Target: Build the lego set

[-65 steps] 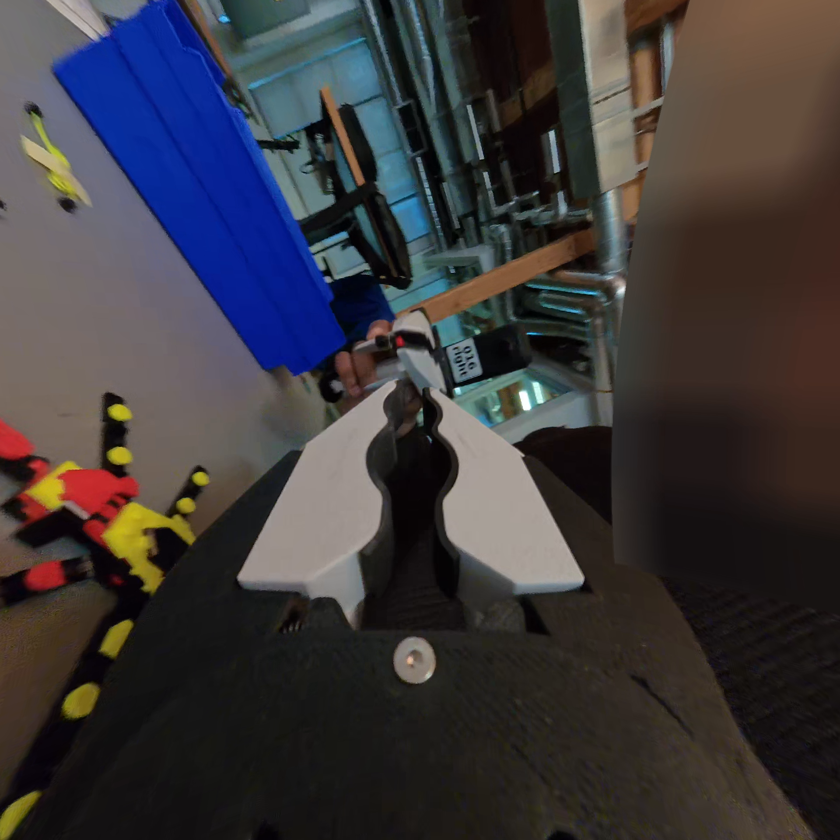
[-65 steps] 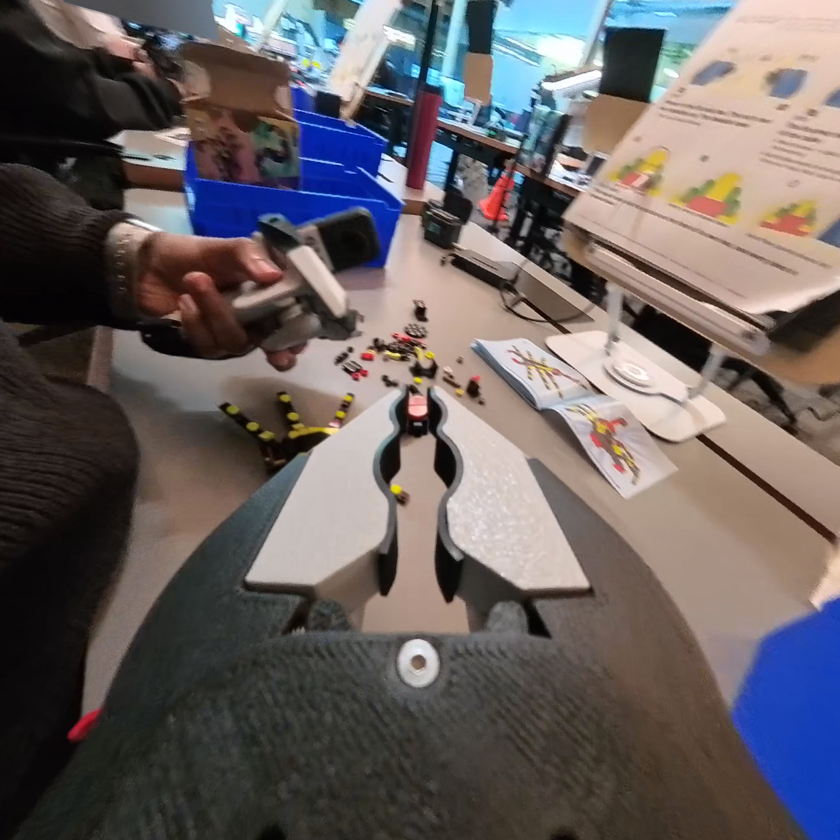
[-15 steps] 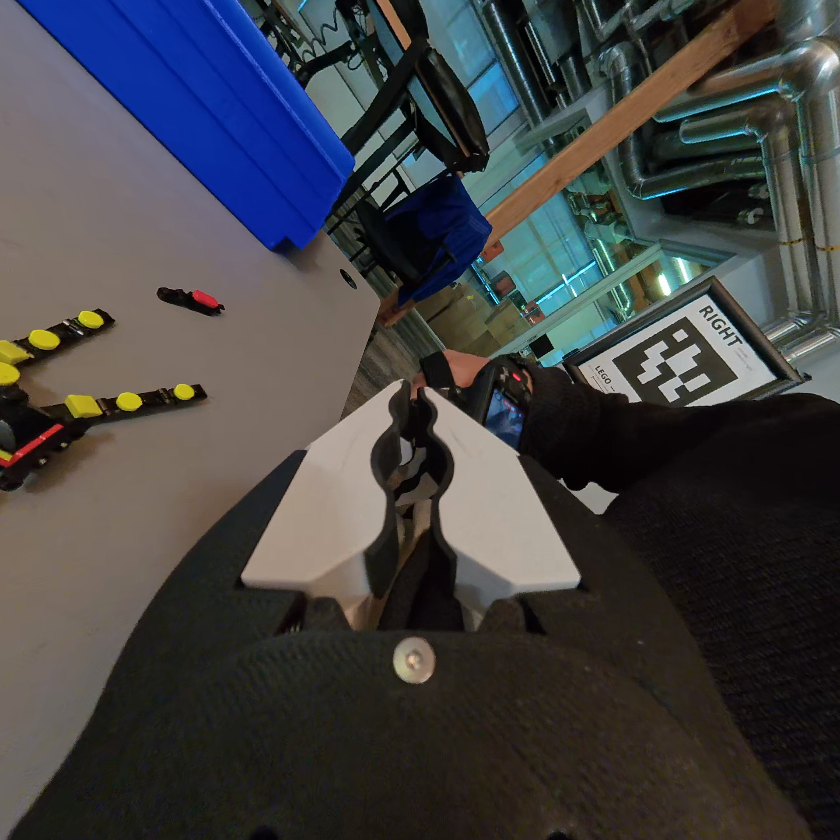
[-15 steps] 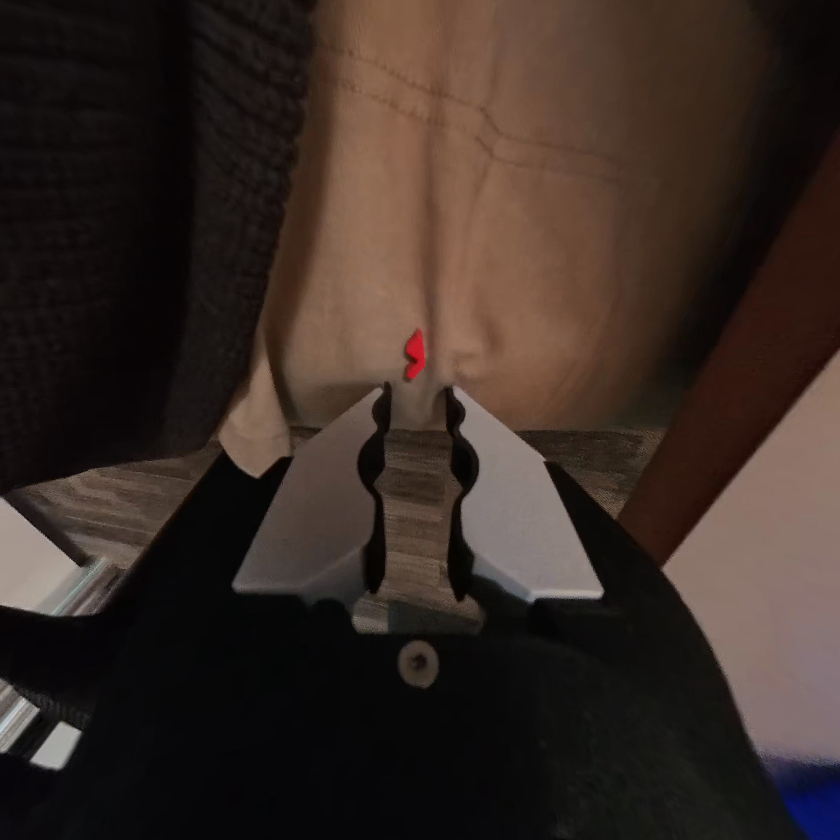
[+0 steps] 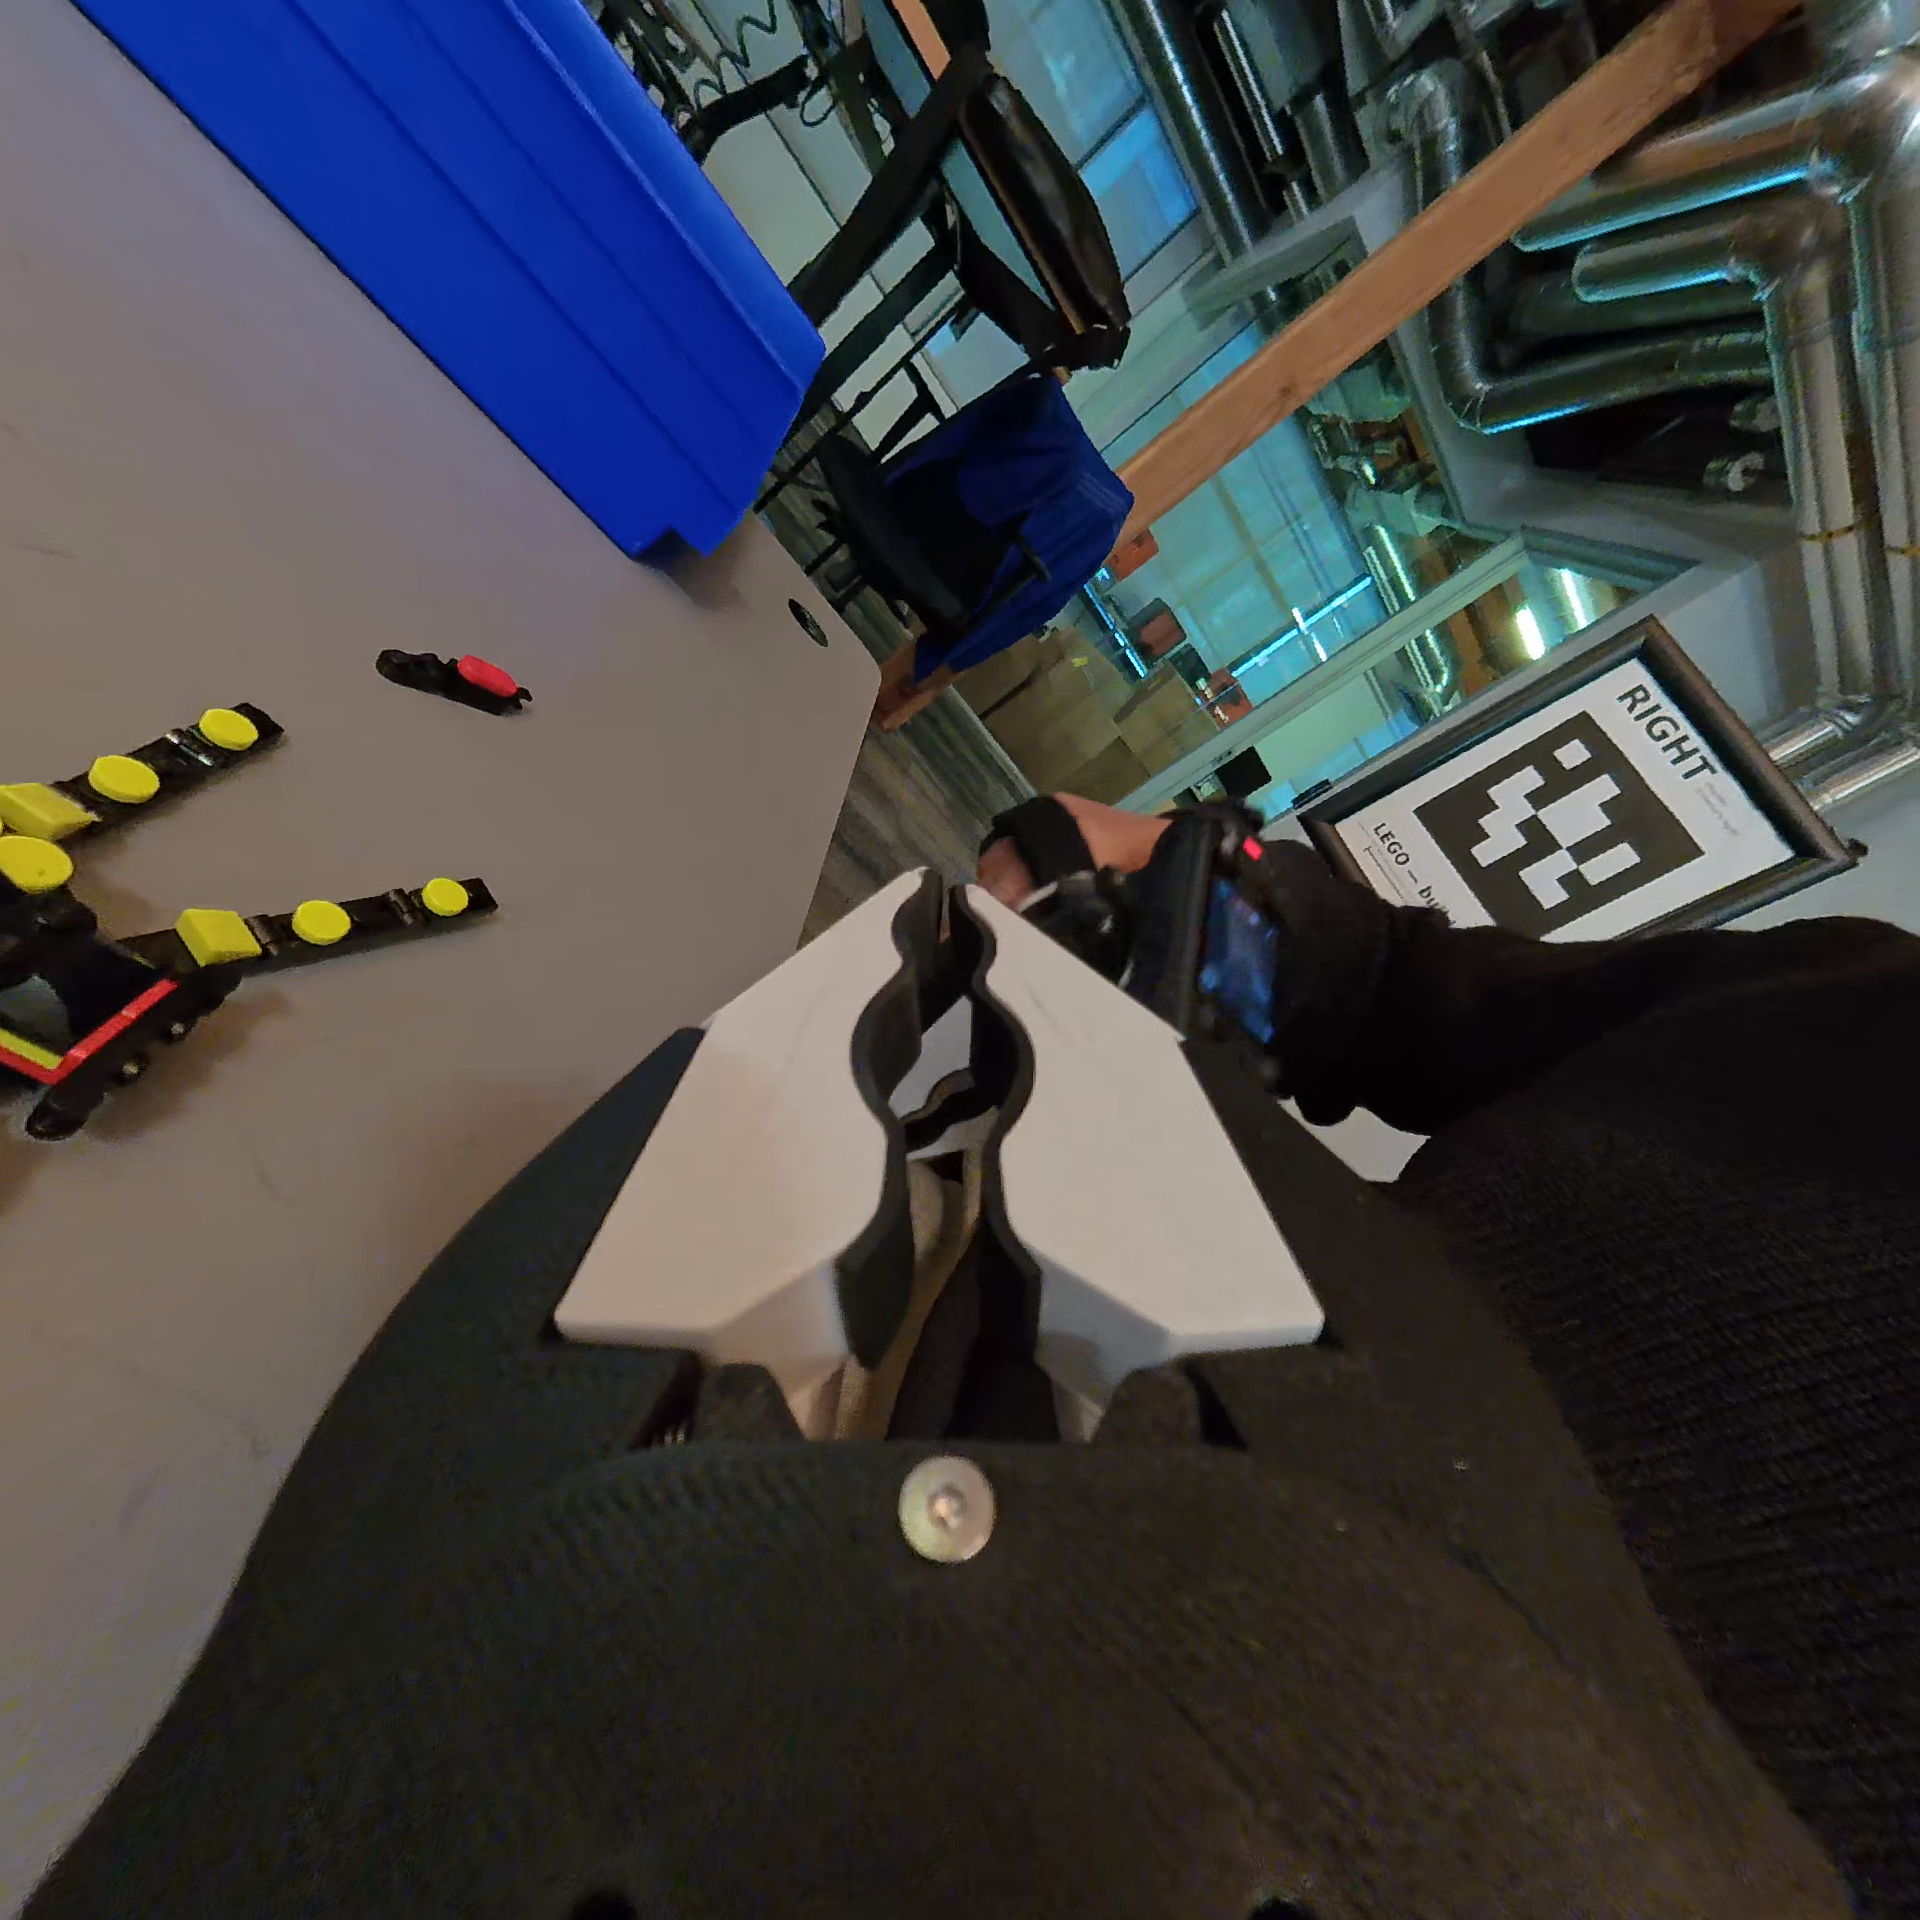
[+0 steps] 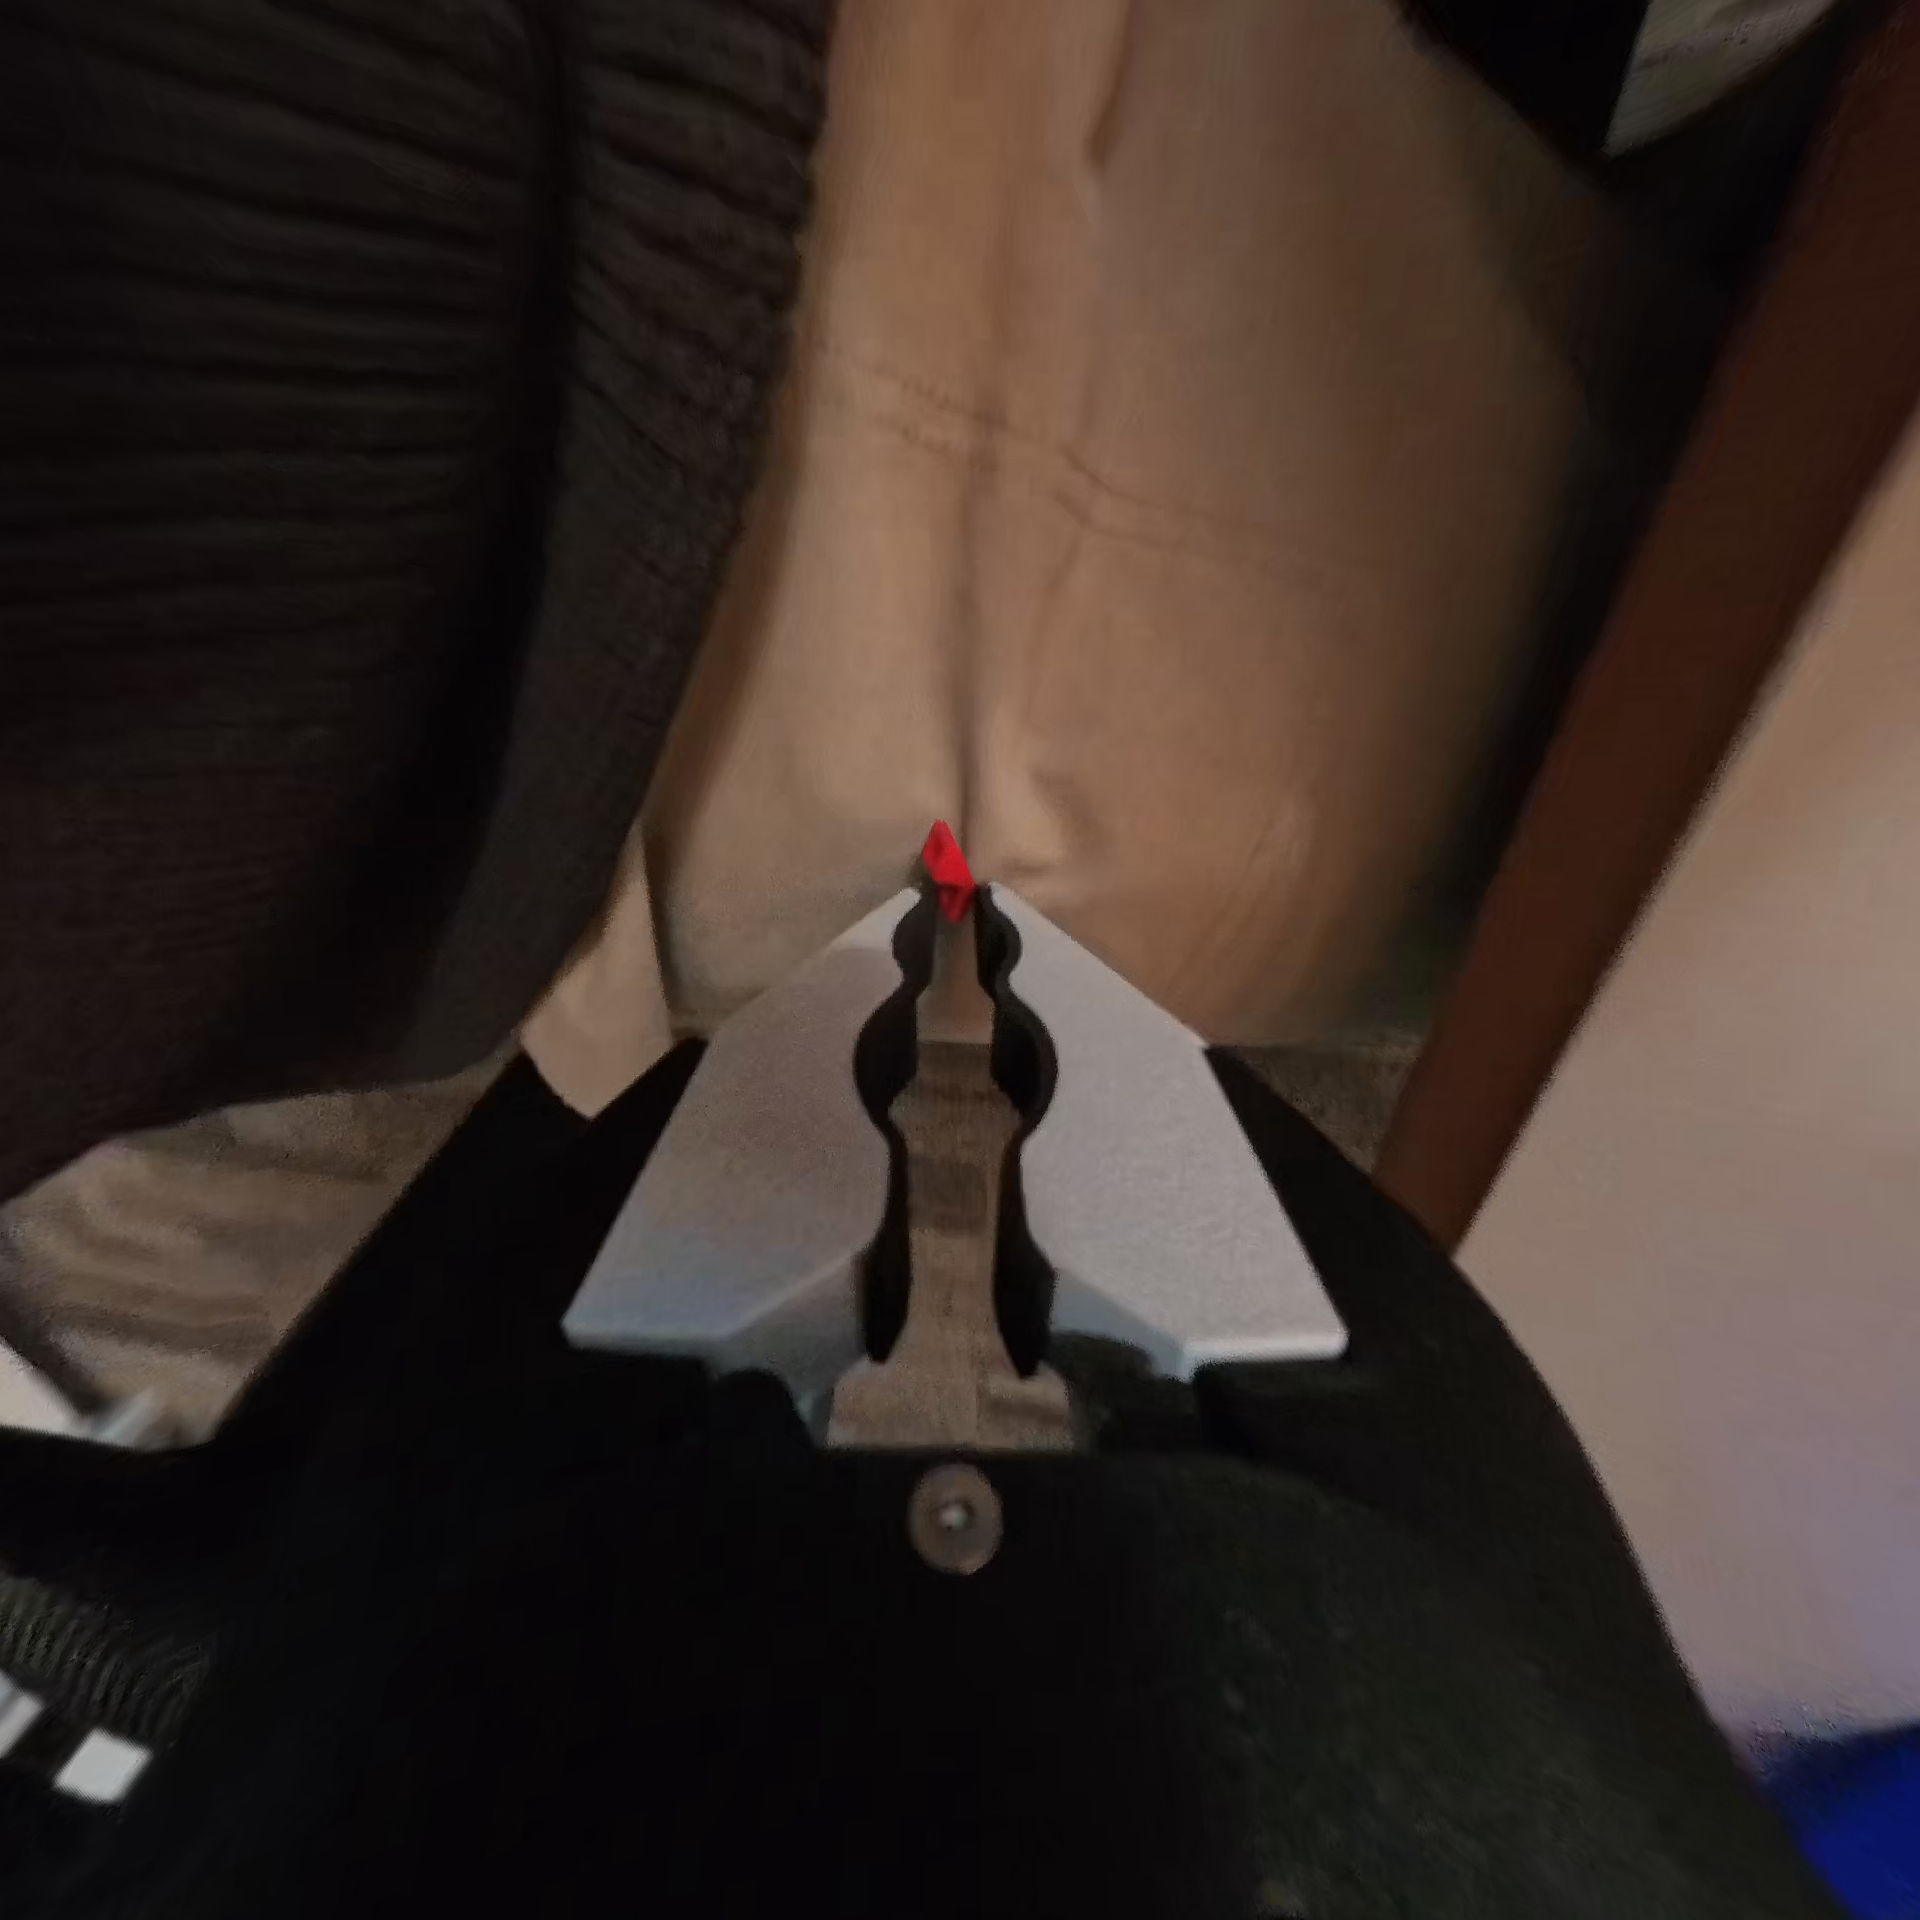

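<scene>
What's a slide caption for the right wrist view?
Right gripper pinches a small red piece at its fingertips, pointed down off the table toward tan trousers.

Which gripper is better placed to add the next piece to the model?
Right. The right gripper is pinching a small red piece at its tips, though below the table. The left gripper is shut on nothing, off the table edge beside the black-and-yellow model.

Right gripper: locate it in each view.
Right wrist view: right gripper fills the bottom, tips at centre pinching a red piece.
Left wrist view: centre right, beyond the table edge, held in the person's hand.
Shared landmark: the dark knit sweater.
</scene>
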Motion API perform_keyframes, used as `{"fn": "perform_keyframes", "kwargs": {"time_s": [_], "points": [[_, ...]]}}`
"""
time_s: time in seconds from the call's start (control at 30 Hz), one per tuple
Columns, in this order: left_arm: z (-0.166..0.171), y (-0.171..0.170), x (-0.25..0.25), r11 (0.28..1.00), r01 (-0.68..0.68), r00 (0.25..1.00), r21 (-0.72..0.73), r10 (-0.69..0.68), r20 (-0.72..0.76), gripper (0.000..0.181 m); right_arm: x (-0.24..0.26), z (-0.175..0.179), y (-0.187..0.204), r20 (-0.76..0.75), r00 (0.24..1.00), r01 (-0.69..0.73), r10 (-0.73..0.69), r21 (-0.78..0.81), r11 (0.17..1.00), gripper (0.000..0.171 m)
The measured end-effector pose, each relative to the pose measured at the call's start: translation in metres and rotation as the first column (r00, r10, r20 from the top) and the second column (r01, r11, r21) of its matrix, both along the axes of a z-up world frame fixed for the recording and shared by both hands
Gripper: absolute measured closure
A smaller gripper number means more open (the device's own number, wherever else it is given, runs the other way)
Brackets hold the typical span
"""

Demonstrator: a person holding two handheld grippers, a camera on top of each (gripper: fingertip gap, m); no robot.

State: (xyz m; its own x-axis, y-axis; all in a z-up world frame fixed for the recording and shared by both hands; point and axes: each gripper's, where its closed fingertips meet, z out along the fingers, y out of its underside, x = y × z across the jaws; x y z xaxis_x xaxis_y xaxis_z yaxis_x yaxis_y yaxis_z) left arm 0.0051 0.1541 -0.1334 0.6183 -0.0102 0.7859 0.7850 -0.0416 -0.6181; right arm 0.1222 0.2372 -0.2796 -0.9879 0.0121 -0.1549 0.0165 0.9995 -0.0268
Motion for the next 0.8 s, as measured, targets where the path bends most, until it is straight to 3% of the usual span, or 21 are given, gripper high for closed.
{"fn": "perform_keyframes", "kwargs": {"time_s": [0.03, 0.07, 0.13, 0.2, 0.27, 0.53, 0.8], "points": [[-0.001, 0.001, 0.001, 1.0, 0.005, 1.0, -0.006, -0.005, -0.001, 0.181, -0.003, 0.008, -0.006, -0.011, 1.0, 0.014, -0.015, -0.064, 0.998, 0.166], [-0.003, 0.003, 0.003, 1.0, 0.014, 1.0, -0.011, -0.014, 0.002, 0.181, -0.01, 0.017, -0.012, -0.052, 0.998, 0.019, -0.026, -0.128, 0.992, 0.169], [-0.01, 0.007, 0.006, 0.999, 0.029, 0.999, -0.043, -0.028, 0.021, 0.18, -0.047, 0.041, -0.026, -0.277, 0.958, -0.011, -0.073, -0.288, 0.958, 0.17], [-0.025, 0.012, 0.008, 0.994, 0.02, 0.998, -0.108, -0.014, 0.062, 0.176, -0.086, 0.074, -0.035, -0.492, 0.852, -0.064, -0.181, -0.44, 0.896, 0.17], [-0.027, 0.018, 0.011, 0.995, 0.028, 0.994, -0.092, -0.019, 0.106, 0.176, -0.107, 0.095, -0.038, -0.586, 0.767, -0.111, -0.262, -0.523, 0.845, 0.17], [-0.028, 0.032, 0.004, 0.998, -0.011, 0.986, -0.065, 0.022, 0.166, 0.162, -0.133, 0.107, -0.042, -0.734, 0.625, -0.218, -0.267, -0.492, 0.843, 0.17], [-0.029, 0.038, -0.003, 0.997, -0.035, 0.987, -0.075, 0.046, 0.152, 0.172, -0.13, 0.106, -0.057, -0.689, 0.67, -0.241, -0.275, -0.552, 0.798, 0.17]]}}
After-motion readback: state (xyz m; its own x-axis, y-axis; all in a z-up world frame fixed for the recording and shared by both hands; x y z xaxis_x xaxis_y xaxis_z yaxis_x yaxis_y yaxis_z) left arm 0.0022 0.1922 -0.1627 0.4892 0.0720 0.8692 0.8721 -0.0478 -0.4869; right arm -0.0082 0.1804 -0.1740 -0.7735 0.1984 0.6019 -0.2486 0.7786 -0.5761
